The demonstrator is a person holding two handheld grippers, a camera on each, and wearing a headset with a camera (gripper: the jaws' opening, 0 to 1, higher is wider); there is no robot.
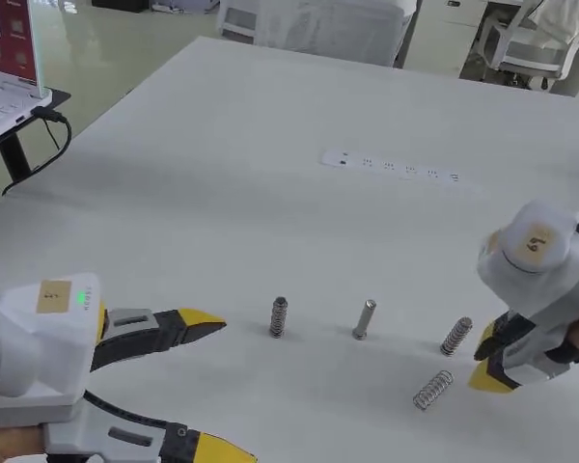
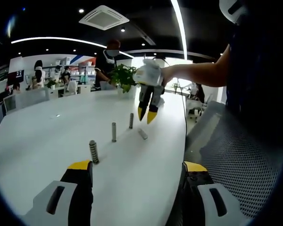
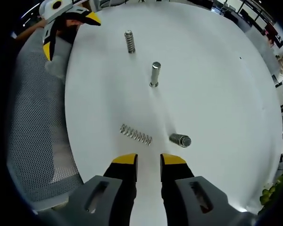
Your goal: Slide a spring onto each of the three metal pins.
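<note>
Though loose, spring [image 3: 136, 134] before right gripper [image 3: 148, 161].

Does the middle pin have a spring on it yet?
No, bare: the middle pin shows smooth metal, while a loose spring lies flat on the table.

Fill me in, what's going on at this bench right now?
A person works two handheld grippers over a white table. In the head view, the left pin and right pin carry springs; the middle pin is bare. A loose spring lies by the right gripper, its fingers apart, empty. The left gripper is open, empty.
</note>
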